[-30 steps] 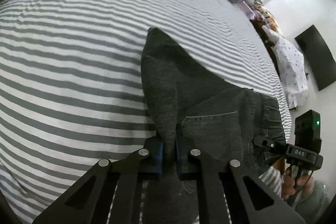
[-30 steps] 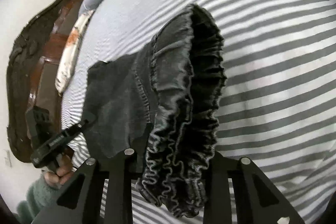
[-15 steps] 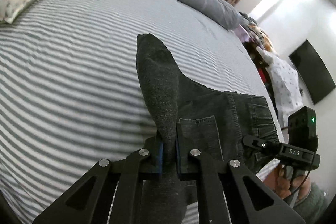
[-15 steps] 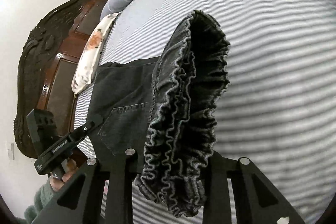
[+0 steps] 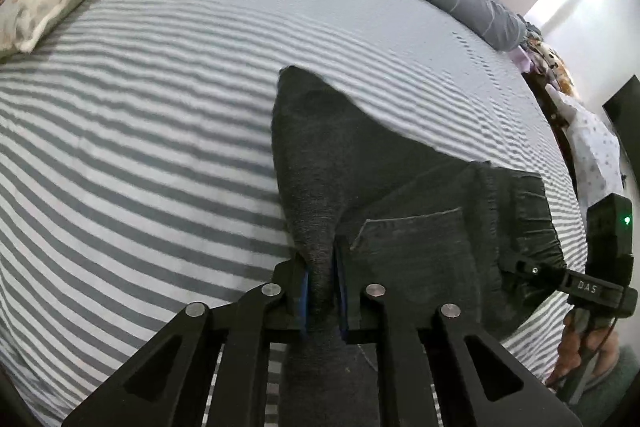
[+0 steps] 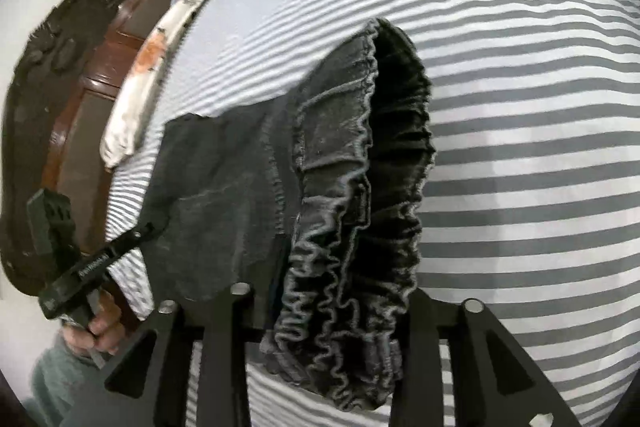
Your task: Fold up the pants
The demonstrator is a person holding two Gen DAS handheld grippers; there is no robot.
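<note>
Two tools clamping pants [image 5: 420,227], left tool [image 5: 320,283], right tool [image 6: 320,307]

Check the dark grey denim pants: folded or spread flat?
Partly folded, not flat: the dark grey denim pants hang doubled between left gripper and right gripper, over the striped bedsheet.
</note>
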